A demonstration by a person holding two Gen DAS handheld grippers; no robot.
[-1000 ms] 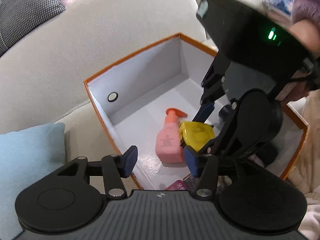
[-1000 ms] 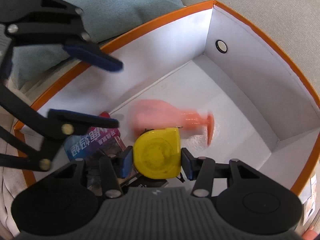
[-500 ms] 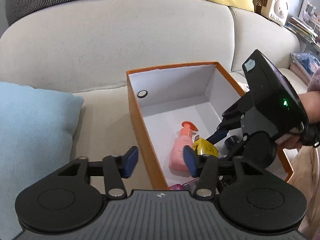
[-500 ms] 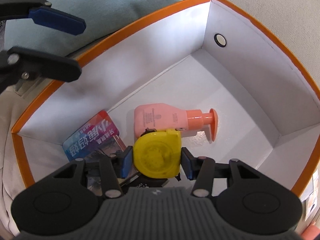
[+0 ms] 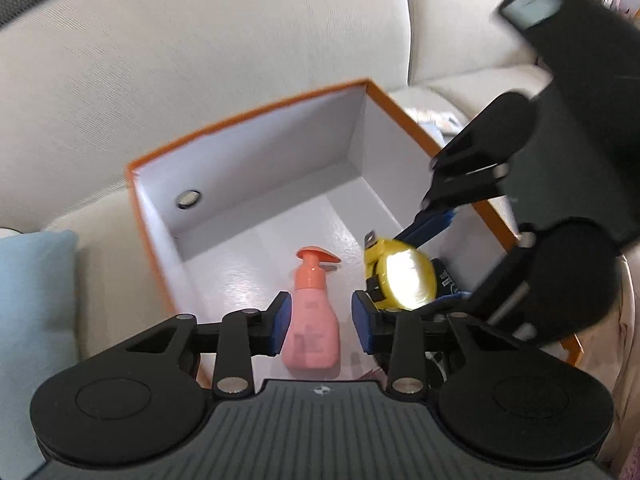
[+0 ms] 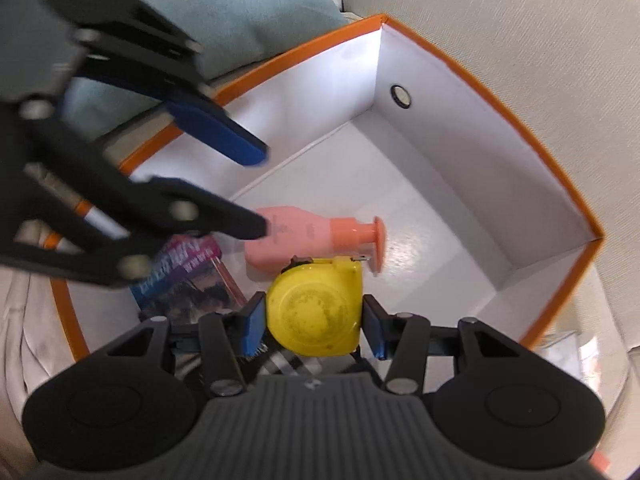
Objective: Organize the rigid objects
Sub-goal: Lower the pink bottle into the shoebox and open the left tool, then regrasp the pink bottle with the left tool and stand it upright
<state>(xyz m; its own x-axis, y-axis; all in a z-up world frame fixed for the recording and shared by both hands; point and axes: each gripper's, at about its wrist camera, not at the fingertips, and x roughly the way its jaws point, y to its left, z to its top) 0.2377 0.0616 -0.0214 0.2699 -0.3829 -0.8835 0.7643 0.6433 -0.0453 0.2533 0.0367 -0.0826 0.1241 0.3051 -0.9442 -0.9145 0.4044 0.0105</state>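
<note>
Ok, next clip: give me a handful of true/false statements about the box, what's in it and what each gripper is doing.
1. The right gripper is clamped on a yellow tape measure. True.
2. The pink pump bottle stands upright in the orange-rimmed box. False: it lies flat on the box floor.
3. The left gripper holds the pump bottle. False: its jaws have just been closing, but they hang above the bottle with nothing gripped.
4. A printed packet lies in the box beside the bottle. True.
5. The box sits on a wooden table. False: it rests on a beige sofa.
</note>
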